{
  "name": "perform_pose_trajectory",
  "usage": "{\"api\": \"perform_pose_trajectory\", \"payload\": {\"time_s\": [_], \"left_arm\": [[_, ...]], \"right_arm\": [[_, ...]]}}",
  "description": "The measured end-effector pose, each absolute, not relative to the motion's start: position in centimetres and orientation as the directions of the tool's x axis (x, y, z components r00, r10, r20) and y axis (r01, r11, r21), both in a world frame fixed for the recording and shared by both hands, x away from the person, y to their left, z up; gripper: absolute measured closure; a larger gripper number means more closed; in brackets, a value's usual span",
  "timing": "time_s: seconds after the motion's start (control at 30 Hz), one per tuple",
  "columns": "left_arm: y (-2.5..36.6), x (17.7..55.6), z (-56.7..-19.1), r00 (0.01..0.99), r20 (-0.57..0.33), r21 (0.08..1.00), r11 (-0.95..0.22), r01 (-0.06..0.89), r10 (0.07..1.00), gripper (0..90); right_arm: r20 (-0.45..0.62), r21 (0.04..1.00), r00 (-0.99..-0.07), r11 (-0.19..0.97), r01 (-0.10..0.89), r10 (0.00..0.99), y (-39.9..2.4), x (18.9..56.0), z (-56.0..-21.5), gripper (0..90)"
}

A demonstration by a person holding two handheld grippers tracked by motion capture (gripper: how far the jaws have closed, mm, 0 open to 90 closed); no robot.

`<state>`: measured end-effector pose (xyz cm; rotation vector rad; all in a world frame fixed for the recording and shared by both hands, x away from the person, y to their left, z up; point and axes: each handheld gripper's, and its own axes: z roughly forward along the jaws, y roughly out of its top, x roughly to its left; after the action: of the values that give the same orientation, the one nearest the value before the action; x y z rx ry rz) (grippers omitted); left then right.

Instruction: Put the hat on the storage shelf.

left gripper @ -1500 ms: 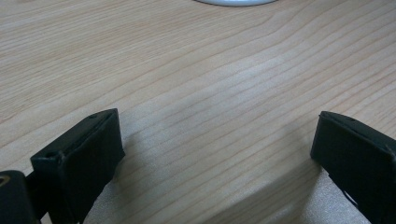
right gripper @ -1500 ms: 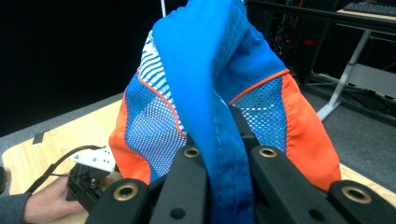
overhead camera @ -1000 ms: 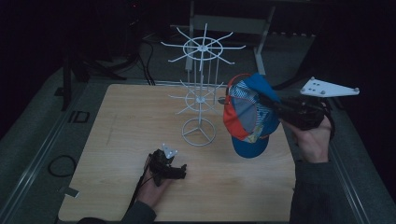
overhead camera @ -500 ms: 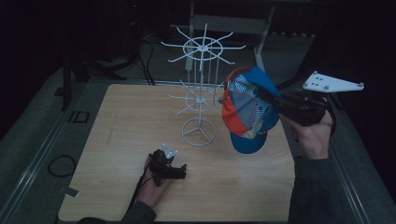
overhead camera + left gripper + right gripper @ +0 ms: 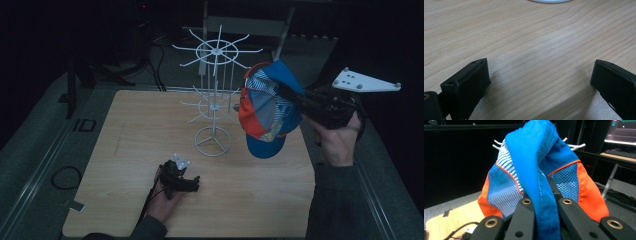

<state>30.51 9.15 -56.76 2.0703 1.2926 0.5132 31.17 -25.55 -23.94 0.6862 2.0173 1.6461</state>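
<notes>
A blue, orange and white mesh cap (image 5: 267, 107) hangs in the air at the right of the white wire rack (image 5: 215, 95), close to its arms. My right gripper (image 5: 295, 102) is shut on the cap's fabric; in the right gripper view the blue cloth (image 5: 541, 195) is pinched between the two black jaws. My left gripper (image 5: 192, 184) lies low on the wooden table (image 5: 130, 135) near the front, in front of the rack's round base (image 5: 213, 141). In the left gripper view its fingers (image 5: 466, 85) stand wide apart with bare wood between them.
The rack has two tiers of spokes on a thin pole. A cable (image 5: 65, 177) lies on the grey floor at the left of the table. Dark furniture and a metal frame (image 5: 240, 22) stand behind the table.
My right gripper has carried the cap a little higher and slightly toward the rack. The left gripper has stayed where it was.
</notes>
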Motion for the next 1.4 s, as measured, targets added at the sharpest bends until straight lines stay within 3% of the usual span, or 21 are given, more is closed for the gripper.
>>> {"api": "perform_pose_trajectory", "payload": {"time_s": [0.7,1.17,1.4], "left_arm": [[9.2,30.5,-56.7,0.444,-0.003,0.689,-0.320,0.650,0.896,2.6],[9.2,30.5,-56.7,0.444,-0.004,0.690,-0.319,0.649,0.896,2.6],[9.1,30.5,-56.8,0.441,-0.009,0.692,-0.313,0.651,0.897,2.6]], "right_arm": [[-0.039,0.990,-0.793,0.133,0.053,0.608,-24.3,31.2,-22.7,88.4],[0.014,0.967,-0.813,0.200,0.159,0.582,-21.9,34.1,-26.1,86.7],[0.031,0.935,-0.820,0.273,0.226,0.571,-21.4,34.6,-27.7,77.5]]}}
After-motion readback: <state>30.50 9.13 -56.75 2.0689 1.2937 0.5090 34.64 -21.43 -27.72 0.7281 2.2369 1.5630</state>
